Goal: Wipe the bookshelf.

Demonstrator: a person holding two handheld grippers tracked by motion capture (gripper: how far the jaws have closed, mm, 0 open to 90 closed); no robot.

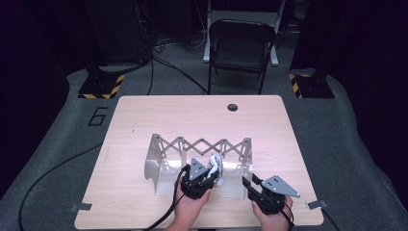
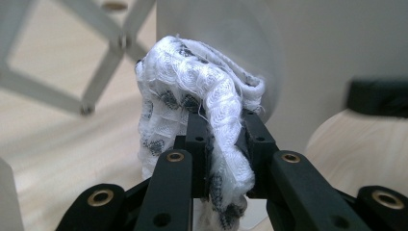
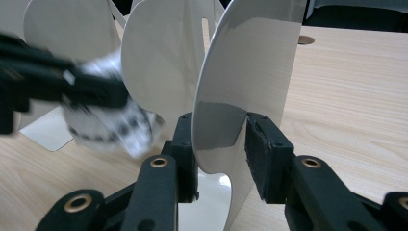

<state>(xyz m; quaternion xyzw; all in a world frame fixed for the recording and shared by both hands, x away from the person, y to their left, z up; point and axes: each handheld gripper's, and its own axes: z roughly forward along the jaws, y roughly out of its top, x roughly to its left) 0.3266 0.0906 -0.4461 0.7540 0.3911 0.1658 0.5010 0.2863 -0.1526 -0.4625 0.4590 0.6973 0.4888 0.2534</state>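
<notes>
1. A pale wooden bench (image 1: 144,110) carries a grey folding rack (image 1: 199,144): upright rounded panels joined at the far side by a scissor lattice.
2. The rack stands near the middle of the bench, toward its near edge.
3. The left hand-held gripper (image 1: 211,169) sits at the near side of the rack, between two panels, with the person's left hand (image 1: 190,207) behind it.
4. In the left gripper view, its jaws are clamped on a white cloth (image 2: 202,106) with dark grey patches; the pads press the bunched fabric from both sides.
5. The cloth bulges up over the jaw tips and hangs down between them, just in front of a panel.
6. In the high view the cloth (image 1: 215,163) shows as a white lump at the gripper's tip, in the gap between the middle panels, right of the rack's centre.
7. The right hand-held gripper (image 1: 249,184) lies at the near right of the rack, held by the right hand (image 1: 274,216).
8. In the right gripper view, its jaws straddle the near edge of a rounded panel (image 3: 250,72); the left pad touches the panel, while the right pad appears to stand slightly off it, so a firm grip cannot be told.
9. That same view shows the left gripper and cloth (image 3: 115,127) blurred at the left, beside the next panel.
</notes>
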